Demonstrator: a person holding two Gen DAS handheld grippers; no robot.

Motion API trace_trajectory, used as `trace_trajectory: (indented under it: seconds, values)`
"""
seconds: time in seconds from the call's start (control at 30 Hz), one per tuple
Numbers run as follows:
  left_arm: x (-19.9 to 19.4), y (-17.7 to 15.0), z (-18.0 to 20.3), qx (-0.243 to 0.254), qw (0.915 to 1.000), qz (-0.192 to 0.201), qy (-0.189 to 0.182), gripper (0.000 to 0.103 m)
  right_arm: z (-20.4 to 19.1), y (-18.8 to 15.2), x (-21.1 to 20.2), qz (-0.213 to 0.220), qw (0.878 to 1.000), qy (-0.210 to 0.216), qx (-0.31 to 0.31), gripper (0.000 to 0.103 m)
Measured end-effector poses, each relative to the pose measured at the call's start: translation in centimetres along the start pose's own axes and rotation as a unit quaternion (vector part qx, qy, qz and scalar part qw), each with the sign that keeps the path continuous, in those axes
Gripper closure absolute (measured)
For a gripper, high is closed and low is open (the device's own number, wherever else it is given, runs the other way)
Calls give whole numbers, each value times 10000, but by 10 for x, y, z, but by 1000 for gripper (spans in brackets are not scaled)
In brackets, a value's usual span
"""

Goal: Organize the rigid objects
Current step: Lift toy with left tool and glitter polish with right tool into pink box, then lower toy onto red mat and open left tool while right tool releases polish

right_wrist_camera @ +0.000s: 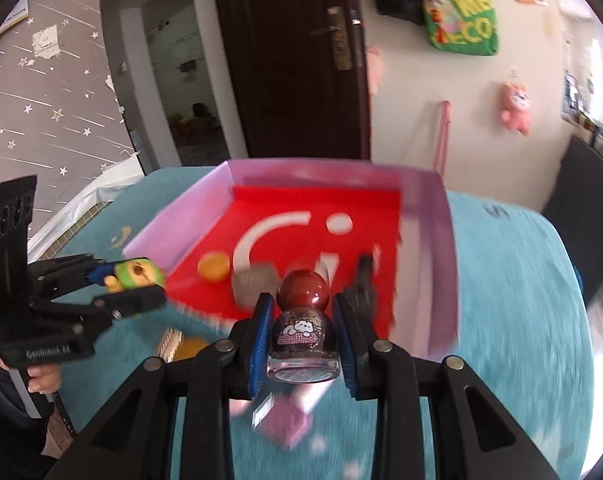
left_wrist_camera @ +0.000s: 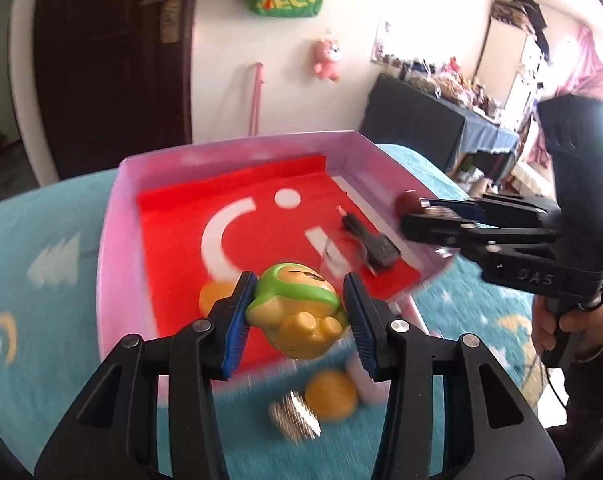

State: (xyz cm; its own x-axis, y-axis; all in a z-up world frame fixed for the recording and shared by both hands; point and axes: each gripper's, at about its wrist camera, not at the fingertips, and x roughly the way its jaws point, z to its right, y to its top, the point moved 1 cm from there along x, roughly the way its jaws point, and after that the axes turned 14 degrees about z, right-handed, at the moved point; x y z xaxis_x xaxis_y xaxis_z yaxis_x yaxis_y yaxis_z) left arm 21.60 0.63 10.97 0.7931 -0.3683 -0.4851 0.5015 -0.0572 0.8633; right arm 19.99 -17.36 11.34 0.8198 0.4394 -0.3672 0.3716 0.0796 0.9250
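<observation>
My left gripper (left_wrist_camera: 299, 312) is shut on a yellow toy figure with a green cap (left_wrist_camera: 297, 312), held over the near edge of the pink box (left_wrist_camera: 113, 240) with a red liner. My right gripper (right_wrist_camera: 303, 336) is shut on a small bottle with a round dark-red cap (right_wrist_camera: 303, 328), held just in front of the box (right_wrist_camera: 447, 280). The right gripper with the bottle also shows in the left wrist view (left_wrist_camera: 415, 210) at the box's right wall. The left gripper with the toy shows in the right wrist view (right_wrist_camera: 141, 280).
In the box lie an orange round piece (right_wrist_camera: 213, 266), a clear glass (left_wrist_camera: 343, 256) and a black plug-like item (left_wrist_camera: 371, 242). On the teal cloth (left_wrist_camera: 41, 280) in front lie an orange round piece (left_wrist_camera: 331, 396), a silver ridged piece (left_wrist_camera: 295, 416) and a pink item (right_wrist_camera: 285, 420).
</observation>
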Motion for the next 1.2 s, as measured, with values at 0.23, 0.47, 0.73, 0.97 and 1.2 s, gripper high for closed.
trace_trajectory:
  seconds: [0.23, 0.47, 0.73, 0.97, 1.2]
  values:
    - [74, 21, -19, 101, 9974, -703, 75, 61, 16, 28, 89, -745, 9970, 191, -40, 70]
    - [115, 12, -29, 220, 9922, -1224, 123, 61, 27, 22, 142, -1332, 9904, 339, -113, 70]
    - [121, 7, -39, 131, 9903, -1377, 119, 60, 23, 16, 163, -1660, 9852, 338, -278, 70]
    - [122, 7, -30, 297, 9887, -1461, 156, 60, 22, 10, 174, -1832, 9820, 302, -354, 70]
    - [124, 4, -29, 291, 9879, -1519, 152, 59, 25, 11, 174, -1822, 9823, 328, -272, 70]
